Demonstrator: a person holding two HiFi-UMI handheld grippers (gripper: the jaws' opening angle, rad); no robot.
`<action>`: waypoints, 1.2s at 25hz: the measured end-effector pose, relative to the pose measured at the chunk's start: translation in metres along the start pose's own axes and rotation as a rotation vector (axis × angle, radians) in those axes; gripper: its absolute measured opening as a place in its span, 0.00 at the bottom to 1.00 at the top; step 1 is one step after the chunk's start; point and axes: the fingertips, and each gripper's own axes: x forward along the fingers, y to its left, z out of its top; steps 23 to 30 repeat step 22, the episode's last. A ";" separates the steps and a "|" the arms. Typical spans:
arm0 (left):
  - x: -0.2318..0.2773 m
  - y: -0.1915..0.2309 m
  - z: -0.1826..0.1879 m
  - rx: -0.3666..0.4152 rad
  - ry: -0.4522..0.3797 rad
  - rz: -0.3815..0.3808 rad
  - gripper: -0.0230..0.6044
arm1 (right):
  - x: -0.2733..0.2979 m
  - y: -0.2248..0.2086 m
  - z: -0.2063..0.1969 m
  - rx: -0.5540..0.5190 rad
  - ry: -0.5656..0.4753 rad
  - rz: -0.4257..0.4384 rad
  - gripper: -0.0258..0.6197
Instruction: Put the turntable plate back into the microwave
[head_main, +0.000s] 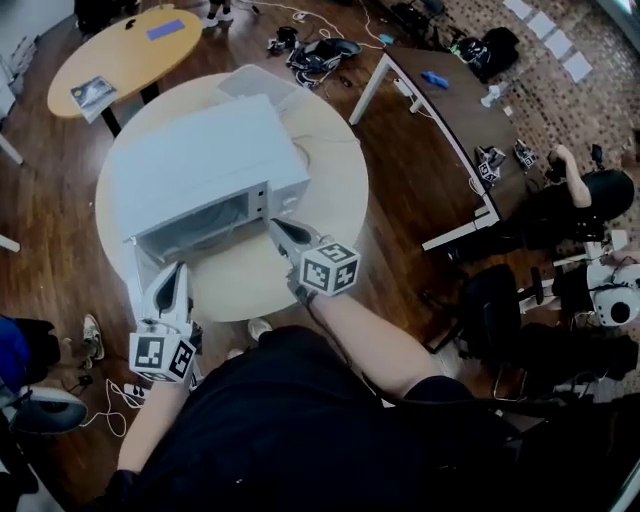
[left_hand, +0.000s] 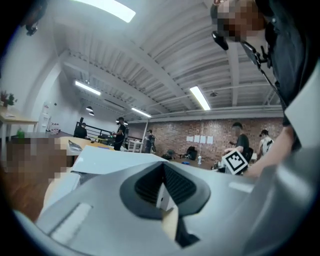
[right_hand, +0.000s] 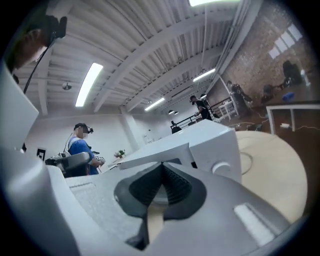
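Observation:
A white microwave (head_main: 200, 165) stands on a round light table (head_main: 330, 170) with its front towards me and its door (head_main: 138, 272) swung open at the lower left. The cavity (head_main: 210, 215) is dim, and I cannot make out the turntable plate in it. My right gripper (head_main: 275, 228) is at the microwave's front right corner, shut with nothing between its pads; in the right gripper view (right_hand: 162, 167) the microwave (right_hand: 210, 142) lies just ahead. My left gripper (head_main: 178, 270) hangs by the open door, its pads meeting at the tips (left_hand: 162, 167), with the microwave's top (left_hand: 100, 160) beyond it.
An oval wooden table (head_main: 125, 50) stands at the back left. A long dark desk (head_main: 450, 110) is at the right, where a person (head_main: 590, 200) sits. Cables and gear (head_main: 320, 55) lie on the wooden floor behind the round table. A dark office chair (head_main: 500, 300) is at my right.

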 end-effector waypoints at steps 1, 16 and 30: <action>0.002 0.000 -0.007 -0.009 0.010 -0.002 0.05 | -0.007 -0.003 0.003 -0.006 -0.010 -0.028 0.04; -0.014 -0.009 -0.055 0.015 0.115 0.000 0.05 | -0.072 -0.054 -0.028 0.168 -0.062 -0.165 0.04; -0.006 0.004 -0.059 0.002 0.107 0.187 0.05 | -0.015 -0.067 -0.015 0.200 -0.020 -0.002 0.04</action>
